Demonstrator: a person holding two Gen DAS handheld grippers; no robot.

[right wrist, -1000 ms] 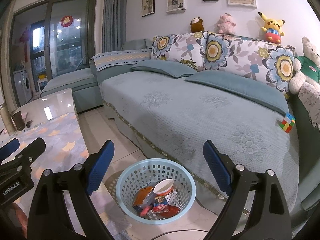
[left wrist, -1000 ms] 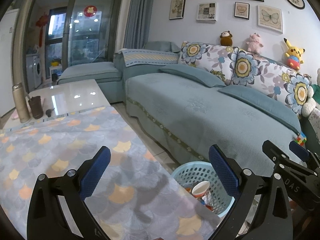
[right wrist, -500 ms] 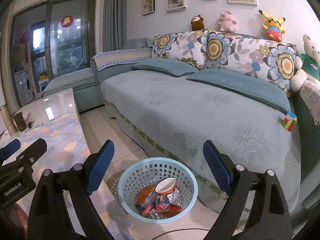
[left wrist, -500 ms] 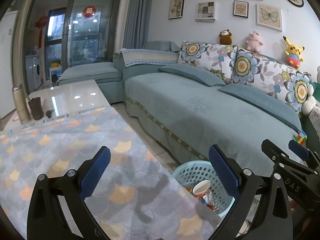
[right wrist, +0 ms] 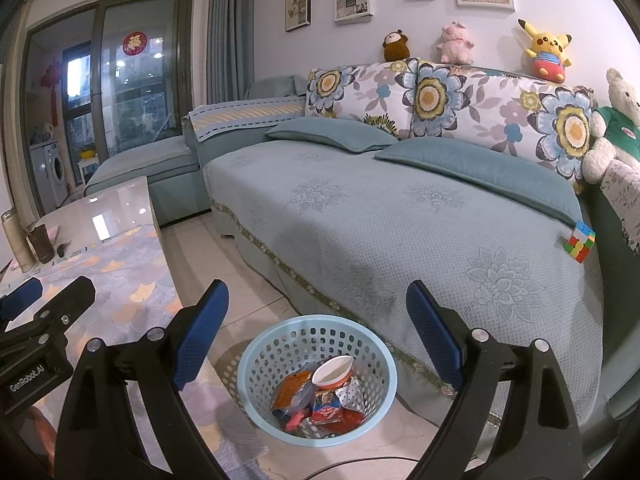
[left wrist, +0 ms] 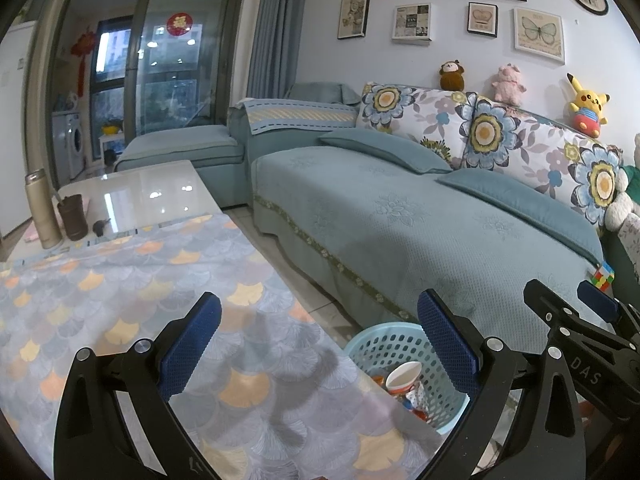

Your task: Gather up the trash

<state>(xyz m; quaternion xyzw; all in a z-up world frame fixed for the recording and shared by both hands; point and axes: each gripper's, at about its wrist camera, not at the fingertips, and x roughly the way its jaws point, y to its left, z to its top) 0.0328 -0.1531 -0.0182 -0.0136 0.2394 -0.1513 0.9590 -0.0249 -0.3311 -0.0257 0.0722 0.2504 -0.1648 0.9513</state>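
I hold both claws over the near corner of the bench (left wrist: pixel 120 280). The left claw (left wrist: pixel 316 344) is spread wide and pinches nothing; the right claw (right wrist: pixel 316 330) is spread just as wide, also empty. The basket (right wrist: pixel 256 354) stands on the floor between the bench and the sofa (right wrist: pixel 380 232), at 6 o'clock in the right view, right between my right fingers (right wrist: pixel 198 334). In it lie a paper cup (right wrist: pixel 332 370), wrappers (right wrist: pixel 320 400) and other scraps.

I see no loose trash on the patterned cloth (left wrist: pixel 132 304) or on the floor near the basket, so I judge the collecting nearly or wholly done. The step in hand is a check, and to do it well I should sweep both cameras slowly across the bench before calling it finished.

At 10 o'clock in the left view stand a flask (left wrist: pixel 42 208) and a brown cup (left wrist: pixel 73 216) with a small dark thing beside them; I take these for household items, not trash, though the small thing is too tiny to tell. The puzzle cube (right wrist: pixel 580 242) on the sofa at 3 o'clock is a toy and stays.

If I do find a scrap, I pinch it lightly, carry it over the rim, and release low so the cup does not tip out.
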